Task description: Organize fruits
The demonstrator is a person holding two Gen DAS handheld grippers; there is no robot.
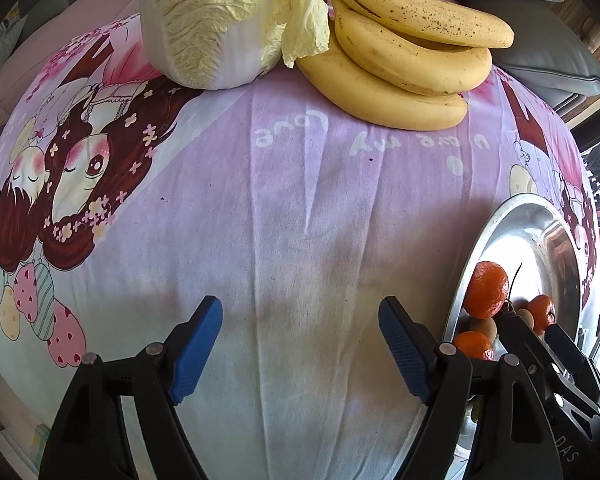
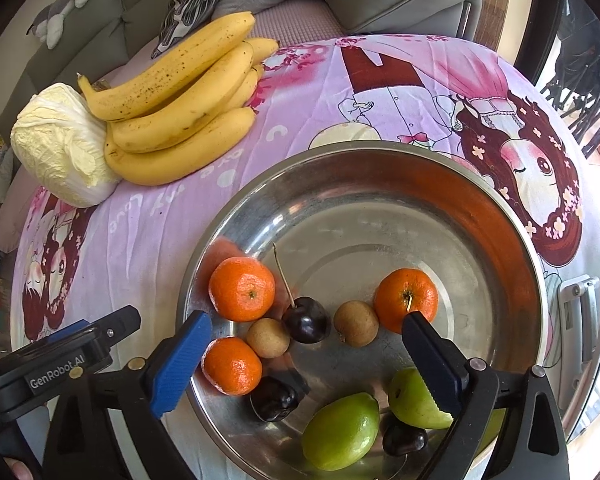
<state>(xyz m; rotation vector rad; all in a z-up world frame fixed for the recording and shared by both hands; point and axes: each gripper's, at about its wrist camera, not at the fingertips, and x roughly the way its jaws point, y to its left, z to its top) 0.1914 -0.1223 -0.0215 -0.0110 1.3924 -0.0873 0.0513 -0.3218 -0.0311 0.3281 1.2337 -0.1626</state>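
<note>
Inside the steel bowl lie tangerines, cherries; both tools spread, empty

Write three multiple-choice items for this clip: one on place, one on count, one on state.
1. Where do the bananas lie?
A. in the bowl
B. on the cloth beside the cabbage
C. in a claw

2. How many oranges are in the bowl?
A. one
B. three
C. five

3. The right claw is:
A. open over the bowl
B. shut on a cherry
C. shut on a banana

Answers: B, the bananas touch the cabbage outside the bowl; B, three oranges show; A, its blue tips stand apart, holding nothing.
</note>
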